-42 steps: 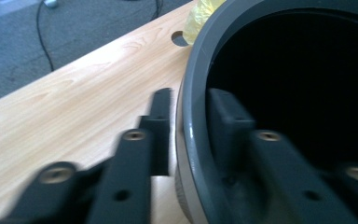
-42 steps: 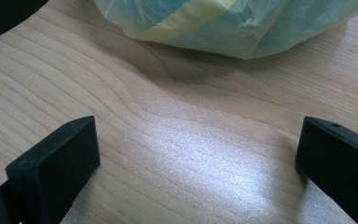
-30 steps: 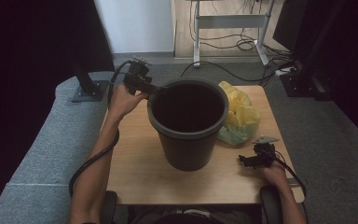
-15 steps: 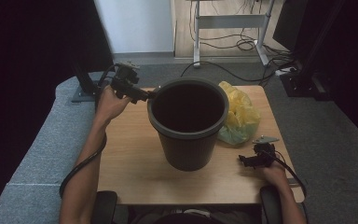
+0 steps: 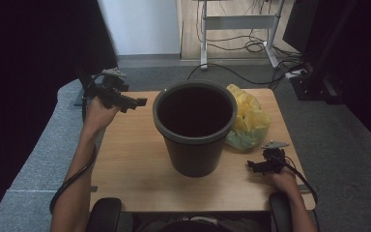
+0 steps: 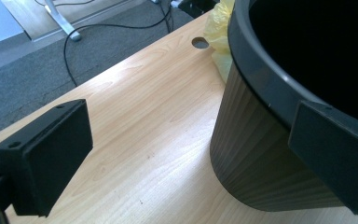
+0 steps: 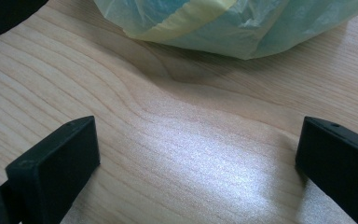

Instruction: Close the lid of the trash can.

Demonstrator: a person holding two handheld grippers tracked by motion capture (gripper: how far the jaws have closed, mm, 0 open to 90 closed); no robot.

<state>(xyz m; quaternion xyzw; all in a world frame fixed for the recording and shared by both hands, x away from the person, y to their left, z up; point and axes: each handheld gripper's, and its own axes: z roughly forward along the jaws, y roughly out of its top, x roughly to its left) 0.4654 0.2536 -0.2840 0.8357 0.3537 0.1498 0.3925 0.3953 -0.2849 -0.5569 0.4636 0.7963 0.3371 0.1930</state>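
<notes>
**Bin upright mid-table, both grippers off it**

Stands upright at the middle of the table [image 5: 125,159]: a dark bin [image 5: 194,128], ribbed on its wall, mouth open upward, inside too dark to read. Seen close in the left gripper view [image 6: 256,154], rim thick and smooth, base on the wood. Touches, at its far right side, a crumpled bag [image 5: 249,121] of yellow and pale green plastic, which lies on the table between bin and right edge (the same bag fills the top of the right gripper view [image 7: 233,23]).

Left gripper [image 5: 136,102]: held above the table's far left corner, pointing toward the bin's rim, a clear gap between. Jaws spread wide, having just been opening, nothing between them; in its own view [image 6: 191,163] one jaw shows over bare wood, the other in front of the rim without pressing on it.

Right gripper [image 5: 252,166]: low over the near right part of the table, near the bin's base and just in front of the bag, touching neither. Jaws wide apart in its own view [image 7: 196,163], only bare wood between them.

Beyond the table: grey carpet [image 5: 348,145], cables [image 5: 232,70] and a desk frame [image 5: 236,24].
</notes>
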